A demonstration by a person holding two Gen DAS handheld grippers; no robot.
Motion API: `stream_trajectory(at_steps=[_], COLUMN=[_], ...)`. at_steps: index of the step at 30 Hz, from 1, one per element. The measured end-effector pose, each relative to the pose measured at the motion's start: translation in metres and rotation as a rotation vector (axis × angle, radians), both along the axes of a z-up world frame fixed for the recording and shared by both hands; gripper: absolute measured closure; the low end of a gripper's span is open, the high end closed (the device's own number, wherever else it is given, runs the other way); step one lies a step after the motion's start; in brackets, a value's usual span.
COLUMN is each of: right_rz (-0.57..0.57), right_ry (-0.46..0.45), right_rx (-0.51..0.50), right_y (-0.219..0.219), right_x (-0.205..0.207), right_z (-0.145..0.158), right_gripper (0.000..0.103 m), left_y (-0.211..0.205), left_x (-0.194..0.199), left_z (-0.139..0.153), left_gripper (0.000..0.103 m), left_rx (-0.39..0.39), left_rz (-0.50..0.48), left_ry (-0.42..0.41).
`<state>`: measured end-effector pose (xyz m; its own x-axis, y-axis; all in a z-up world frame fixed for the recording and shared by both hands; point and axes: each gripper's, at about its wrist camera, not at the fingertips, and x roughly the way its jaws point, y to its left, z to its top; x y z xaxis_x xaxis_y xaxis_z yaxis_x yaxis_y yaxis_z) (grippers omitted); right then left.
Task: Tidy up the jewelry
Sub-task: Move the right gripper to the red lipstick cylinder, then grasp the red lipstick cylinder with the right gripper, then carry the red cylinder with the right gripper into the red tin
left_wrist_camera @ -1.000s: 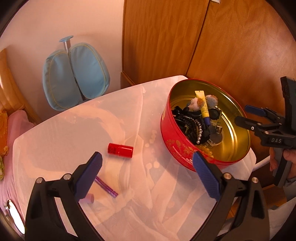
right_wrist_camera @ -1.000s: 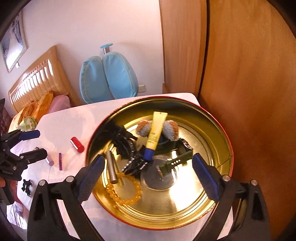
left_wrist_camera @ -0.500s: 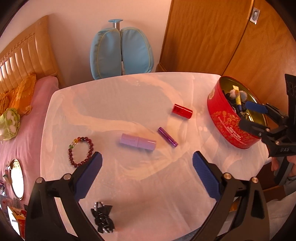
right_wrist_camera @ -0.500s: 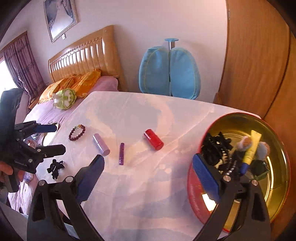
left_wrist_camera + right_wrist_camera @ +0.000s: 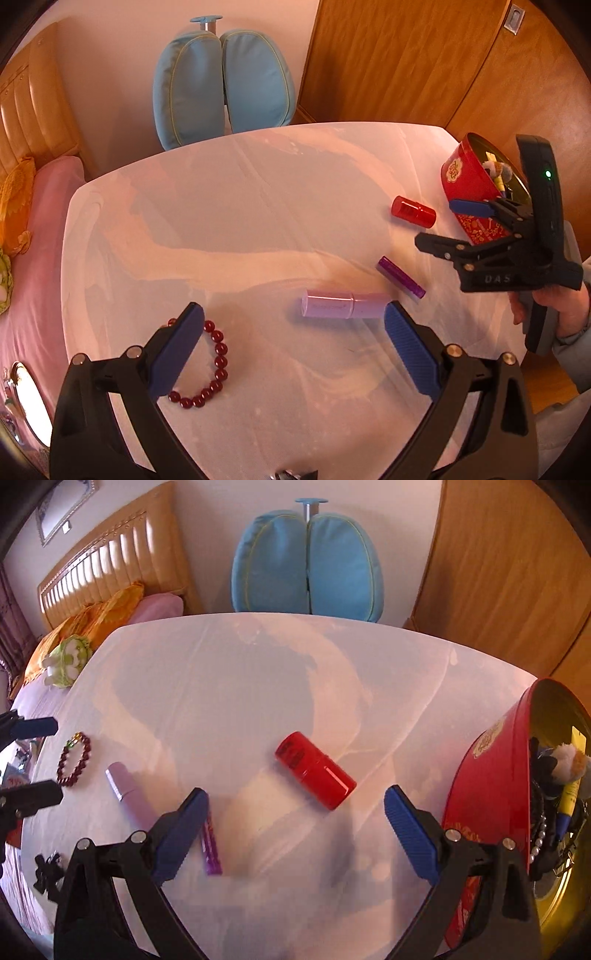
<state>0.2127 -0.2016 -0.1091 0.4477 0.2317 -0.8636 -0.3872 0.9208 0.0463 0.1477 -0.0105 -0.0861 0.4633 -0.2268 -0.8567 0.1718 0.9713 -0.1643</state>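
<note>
Behind the left claw (image 5: pixel 291 347), a bead bracelet (image 5: pixel 207 369) lies half-hidden.

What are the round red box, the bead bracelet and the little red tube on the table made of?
The round red box looks like painted metal: its inside shines gold like a tin. The bead bracelet has glossy dark red beads, perhaps glass, stone or polished wood; the look leaves it open. The little red tube appears to be shiny translucent plastic, judging by its smooth glow.
</note>
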Motion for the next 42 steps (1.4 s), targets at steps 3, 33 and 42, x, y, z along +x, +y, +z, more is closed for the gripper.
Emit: stream_trajectory(at_steps=[3,33,42], right_rz=[-0.033,0.044,-0.122], right_ry=[0.004,-0.131,-0.187], right_rx=[-0.006,0.127,0.108], right_y=[0.0,-0.106,-0.199], right_x=[0.015,-0.089,-0.107], right_z=[-0.013,0.09,0.111], right_gripper=[0.007,0.076,0.076], left_y=[0.003,-0.116,-0.203], left_x=[0.013,0.008,0.01], left_z=[-0.01,0.048,0.068], left_gripper=[0.008,0.008,0.008], left_rx=[0.024,-0.018,-0.024], left_rz=[-0.019,-0.125,-0.274], left_ry=[0.004,-0.068,-0.1])
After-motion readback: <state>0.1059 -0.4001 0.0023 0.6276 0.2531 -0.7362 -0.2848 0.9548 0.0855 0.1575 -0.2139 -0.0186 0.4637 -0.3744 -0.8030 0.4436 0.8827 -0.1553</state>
